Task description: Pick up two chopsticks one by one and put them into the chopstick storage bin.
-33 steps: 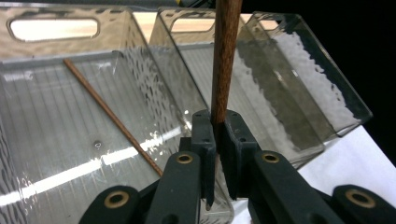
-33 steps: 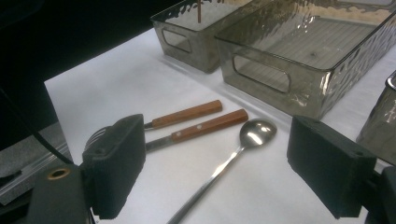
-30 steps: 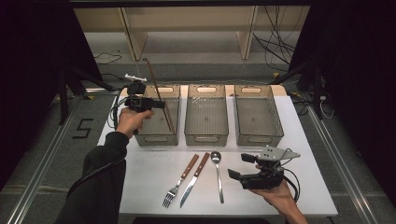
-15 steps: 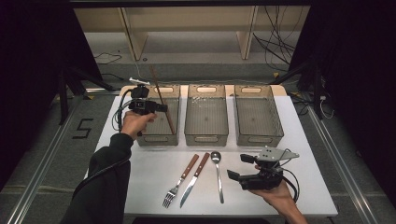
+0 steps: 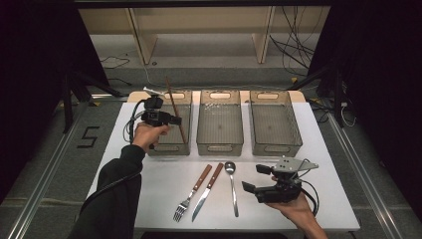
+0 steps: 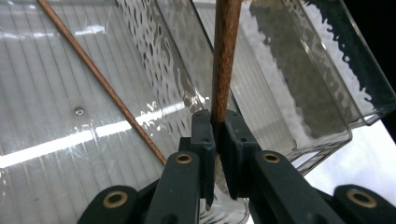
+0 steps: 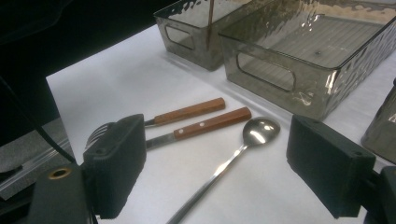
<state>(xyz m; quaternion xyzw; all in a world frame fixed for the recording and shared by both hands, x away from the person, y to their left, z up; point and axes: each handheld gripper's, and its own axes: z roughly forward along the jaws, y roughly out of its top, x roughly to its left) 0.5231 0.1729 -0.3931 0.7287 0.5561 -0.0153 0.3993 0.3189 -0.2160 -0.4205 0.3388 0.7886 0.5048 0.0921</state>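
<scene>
High view, compared with a second ago: the left gripper (image 5: 175, 120) has travelled from the bench's ten o'clock corner to a spot over the leftmost bin (image 5: 185, 144), and the chopstick (image 5: 172, 98) it carries now stands nearly upright, top leaning toward eleven o'clock, with its lower end down inside that bin. Left gripper view confirms the grip: the fingers (image 6: 203, 140) are pressed narrow around the chopstick's wooden shaft (image 6: 224, 60), and a second chopstick (image 6: 100, 81) already lies slanted across the ribbed floor of the bin (image 6: 46, 121). Judging by that, the job looks like sorting utensils by kind, and this chopstick is about to join its mate; what remains for it is a release low enough that it does not bounce out.

At five o'clock on the bench, the right gripper (image 5: 263, 182) rests in the person's hand with its fingers (image 7: 114, 163) spread wide, holding nothing. Its position matches the earlier frames. Just ahead of it at six o'clock lie the fork (image 5: 191, 192), knife (image 5: 208, 191) and spoon (image 5: 232, 186), side by side and untouched, while the middle bin (image 5: 219, 147) and right bin (image 5: 276, 146) hold no utensils.
</scene>
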